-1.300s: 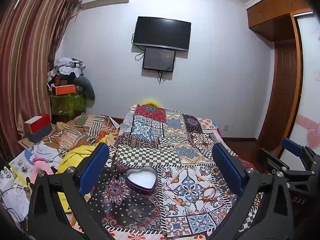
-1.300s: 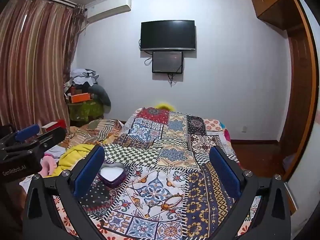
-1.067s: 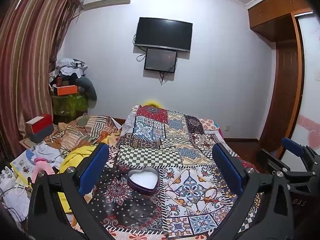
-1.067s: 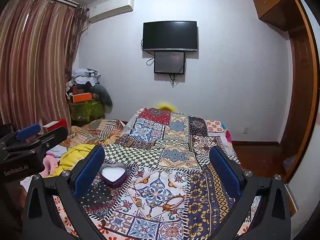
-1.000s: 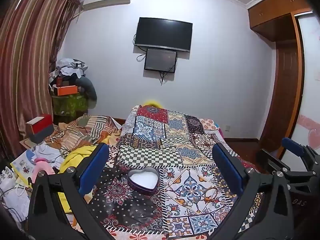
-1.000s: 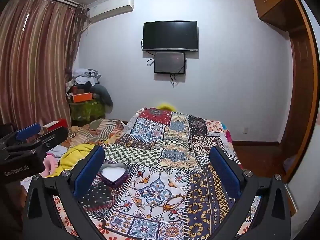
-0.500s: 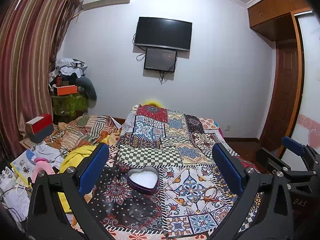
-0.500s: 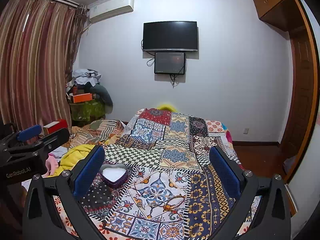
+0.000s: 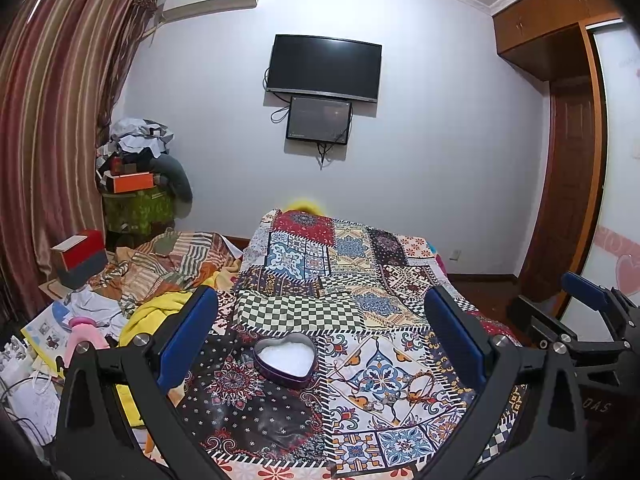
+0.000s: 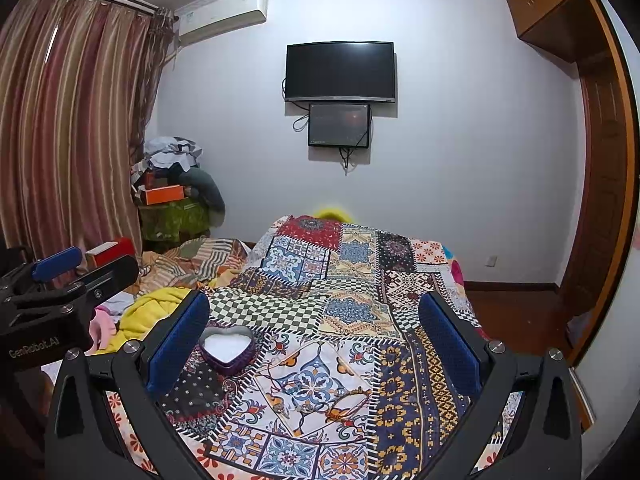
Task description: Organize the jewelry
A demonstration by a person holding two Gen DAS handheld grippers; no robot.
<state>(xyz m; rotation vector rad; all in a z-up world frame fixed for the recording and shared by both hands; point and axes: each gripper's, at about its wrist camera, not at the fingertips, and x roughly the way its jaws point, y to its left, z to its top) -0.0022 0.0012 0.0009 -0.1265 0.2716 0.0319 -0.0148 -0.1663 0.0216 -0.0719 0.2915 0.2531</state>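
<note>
I hold both grippers above the near end of the bed (image 9: pixel 360 304), which is covered by a patchwork quilt (image 10: pixel 352 280). My left gripper (image 9: pixel 320 344) has its blue-padded fingers (image 9: pixel 188 336) spread wide apart with nothing between them, and my right gripper (image 10: pixel 312 340) is likewise spread wide and empty. The heart-shaped tin (image 9: pixel 285 359) sits open on the quilt, purple-walled with a white lining; in the left wrist view it lies between the two fingers, a little nearer the left one and not touching either. In the right wrist view the same heart-shaped tin (image 10: pixel 228 348) lies just beside the inner face of the left finger, partly overlapped by it in the picture, and I cannot tell whether they touch. The jewelry lies loose on the quilt to the right of the tin: a bracelet (image 10: pixel 346 402) with a reddish cord and small pieces (image 10: pixel 280 404) beside it show low in the right wrist view, between the fingers and nearer to me than the tin. In the left wrist view the bracelet (image 9: pixel 420 384) lies right of the tin, close to the right finger. I cannot make out the small pieces clearly against the busy pattern. A yellow blanket (image 9: pixel 156 312) is bunched at the bed's left edge
</note>
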